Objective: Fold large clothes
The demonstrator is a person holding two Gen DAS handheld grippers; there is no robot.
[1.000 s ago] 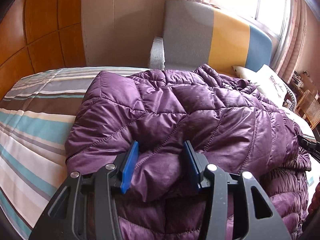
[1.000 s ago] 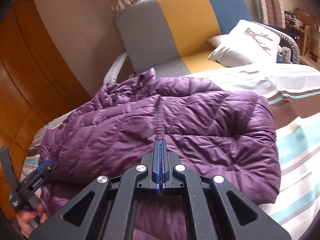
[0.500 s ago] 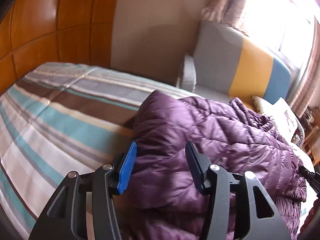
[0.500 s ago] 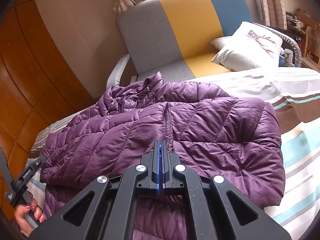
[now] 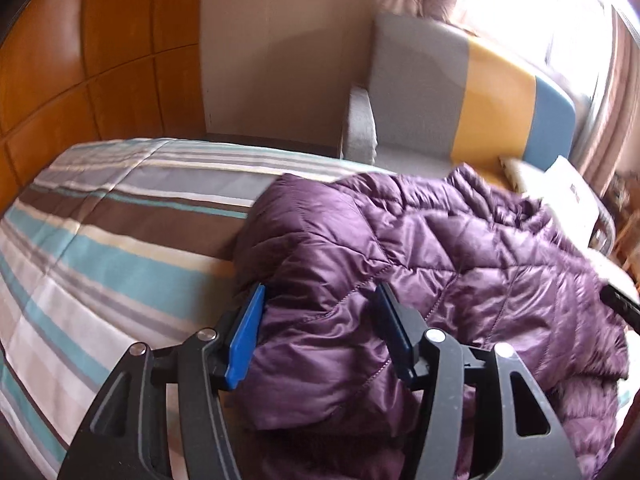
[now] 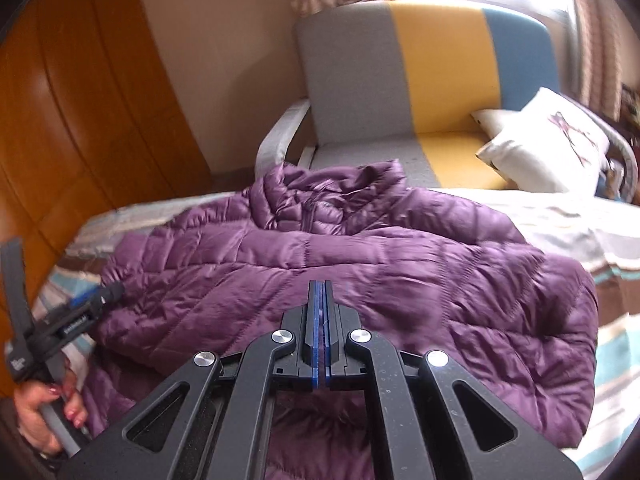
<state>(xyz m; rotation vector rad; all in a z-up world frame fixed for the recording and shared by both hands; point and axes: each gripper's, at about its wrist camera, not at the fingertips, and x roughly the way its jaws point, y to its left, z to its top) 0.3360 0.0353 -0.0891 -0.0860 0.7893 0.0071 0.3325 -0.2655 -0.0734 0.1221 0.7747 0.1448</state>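
Folding is partly done: purple jacket (image 6: 360,264) lies doubled on the striped bed (image 5: 100,240), left gripper (image 5: 320,332) jaws just opening around its edge, right gripper (image 6: 320,332) jaws closed, empty, further folds remaining.

One purple jacket (image 6: 360,264) is lying on one striped bed (image 5: 100,240); one sofa (image 6: 400,80) is holding two pillows (image 6: 548,148).

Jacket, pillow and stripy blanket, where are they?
jacket (image 6: 360,264): right wrist view, quilted front.
pillow (image 6: 548,144): right wrist view, white face.
blanket (image 5: 120,240): left wrist view, brown stripe.
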